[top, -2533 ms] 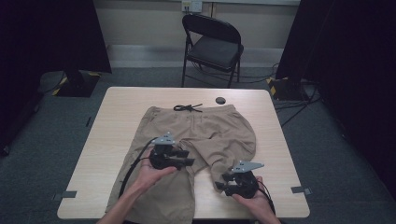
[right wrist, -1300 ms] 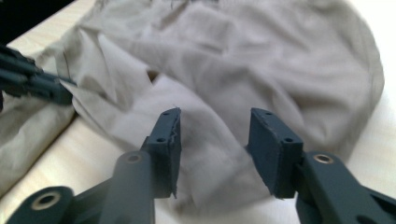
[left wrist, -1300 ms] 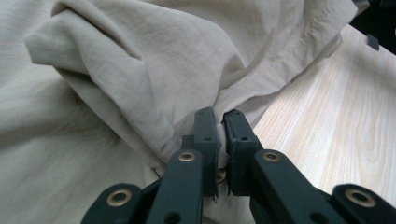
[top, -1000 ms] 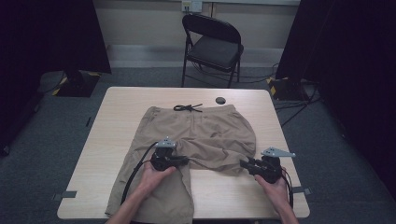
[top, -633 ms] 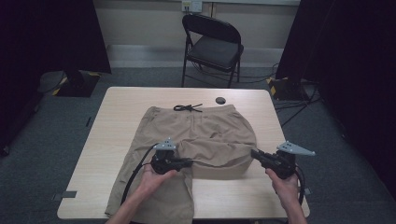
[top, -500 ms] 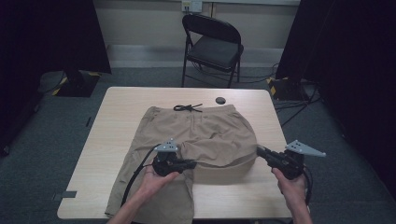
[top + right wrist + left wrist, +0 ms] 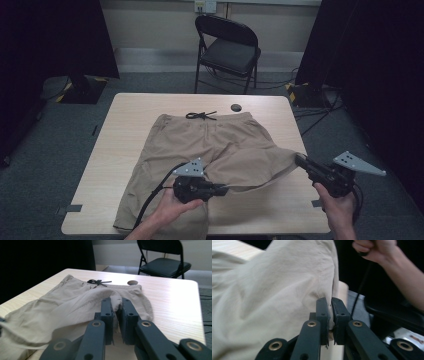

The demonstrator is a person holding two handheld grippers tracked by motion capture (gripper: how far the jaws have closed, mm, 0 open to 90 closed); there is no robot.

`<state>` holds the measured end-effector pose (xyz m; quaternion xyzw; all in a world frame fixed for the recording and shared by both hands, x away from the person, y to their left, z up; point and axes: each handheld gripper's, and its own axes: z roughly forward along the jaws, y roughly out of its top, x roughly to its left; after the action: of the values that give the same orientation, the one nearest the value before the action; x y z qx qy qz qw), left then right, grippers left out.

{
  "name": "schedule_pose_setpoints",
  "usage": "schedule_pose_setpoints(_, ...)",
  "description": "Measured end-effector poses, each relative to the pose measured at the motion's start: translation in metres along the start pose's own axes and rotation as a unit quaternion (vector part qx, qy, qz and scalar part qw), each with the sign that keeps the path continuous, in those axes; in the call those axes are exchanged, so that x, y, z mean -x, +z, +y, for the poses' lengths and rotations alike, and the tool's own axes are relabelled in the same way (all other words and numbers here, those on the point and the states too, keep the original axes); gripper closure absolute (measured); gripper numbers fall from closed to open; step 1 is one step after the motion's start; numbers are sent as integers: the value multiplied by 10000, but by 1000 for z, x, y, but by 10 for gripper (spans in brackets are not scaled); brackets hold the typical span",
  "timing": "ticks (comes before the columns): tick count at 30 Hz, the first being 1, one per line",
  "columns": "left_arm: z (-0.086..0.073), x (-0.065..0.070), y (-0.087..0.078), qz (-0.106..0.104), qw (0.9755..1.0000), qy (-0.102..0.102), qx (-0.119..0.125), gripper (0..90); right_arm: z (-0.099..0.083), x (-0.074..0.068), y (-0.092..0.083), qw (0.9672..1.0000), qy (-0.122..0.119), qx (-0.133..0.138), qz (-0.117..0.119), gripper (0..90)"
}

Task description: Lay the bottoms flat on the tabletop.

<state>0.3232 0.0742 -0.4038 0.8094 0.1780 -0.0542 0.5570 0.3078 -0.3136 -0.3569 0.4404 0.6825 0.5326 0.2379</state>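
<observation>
Pale wood tabletop (image 7: pixel 130 130), dim room, black folding chair (image 7: pixel 227 50) at twelve o'clock. Khaki shorts (image 7: pixel 200 145) spread mid-tabletop, waistband and black drawstring (image 7: pixel 201 115) toward twelve (small dark disc (image 7: pixel 236 107) just beside). Left gripper (image 7: pixel 222 190) at six o'clock, clamped on hem cloth. Right gripper (image 7: pixel 299 160) at four o'clock, jaws just closing, clenched on the leg's edge, cloth lifted taut between both.
</observation>
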Motion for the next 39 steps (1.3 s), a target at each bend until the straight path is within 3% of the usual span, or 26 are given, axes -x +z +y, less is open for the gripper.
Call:
schedule_pose_setpoints(2, 3, 8, 3, -228, 9997, 23, -42, 847, 0, 1, -8, 9999, 23, 80, -66, 824)
schedule_pose_setpoints(4, 5, 17, 7, -359, 9991, 108, -194, 844, -2, 2, -14, 9999, 36, 134, -103, 805)
schedule_pose_setpoints(7, 6, 24, 11, -504, 9983, 170, -232, 815, -5, 2, -21, 9996, -14, 217, -189, 756)
schedule_pose_setpoints(8, 7, 24, 12, -605, 9979, 130, -175, 784, -6, 3, -23, 9994, 12, 283, -187, 729)
schedule_pose_setpoints(10, 8, 22, 12, -612, 9981, 54, -66, 657, -7, 4, -27, 9990, 50, 404, -180, 645)
schedule_pose_setpoints(13, 8, 18, 10, -696, 9976, -39, 22, 582, -9, 4, -23, 9993, 61, 328, -189, 603)
schedule_pose_setpoints(17, 8, 9, 6, -549, 9985, -74, -3, 565, -15, 5, -9, 9998, 56, 146, -85, 602)
schedule_pose_setpoints(19, 4, 2, 5, -408, 9991, -128, -50, 571, -22, 6, 5, 10000, 75, -62, -4, 606)
schedule_pose_setpoints(20, 0, -5, 4, -258, 9994, -222, -96, 583, -31, 9, 21, 9994, 124, -324, 72, 630)
schedule_pose_setpoints(21, 0, -5, 4, -258, 9994, -222, -96, 583, -31, 9, 21, 9994, 124, -324, 72, 630)
schedule_pose_setpoints(22, -5, -14, 3, -70, 9994, -295, -167, 585, -43, 15, 40, 9976, 224, -658, 49, 673)
schedule_pose_setpoints(23, -5, -14, 3, -70, 9994, -295, -167, 585, -43, 15, 40, 9976, 224, -658, 49, 673)
schedule_pose_setpoints(24, -8, -18, 2, 13, 9992, -364, -175, 585, -56, 23, 61, 9946, 243, -1011, -46, 731)
schedule_pose_setpoints(25, -11, -23, 1, 116, 9989, -412, -195, 585, -56, 23, 61, 9946, 243, -1011, -46, 731)
schedule_pose_setpoints(27, -17, -31, -4, 295, 9980, -504, -239, 586, -67, 30, 79, 9908, 257, -1330, -82, 761)
schedule_pose_setpoints(30, -25, -46, -15, 528, 9961, -671, -240, 573, -81, 33, 97, 9839, 135, -1774, -151, 778)
schedule_pose_setpoints(32, -31, -58, -27, 724, 9941, -768, -265, 560, -92, 33, 108, 9773, 12, -2105, -238, 752)
schedule_pose_setpoints(35, -35, -65, -35, 848, 9922, -879, -238, 553, -96, 35, 109, 9756, 42, -2173, -304, 717)
schedule_pose_setpoints(38, -42, -74, -51, 1092, 9891, -958, -227, 538, -101, 33, 104, 9759, -48, -2156, -327, 632)
schedule_pose_setpoints(39, -42, -74, -51, 1092, 9891, -958, -227, 533, -101, 33, 104, 9759, -48, -2156, -327, 632)
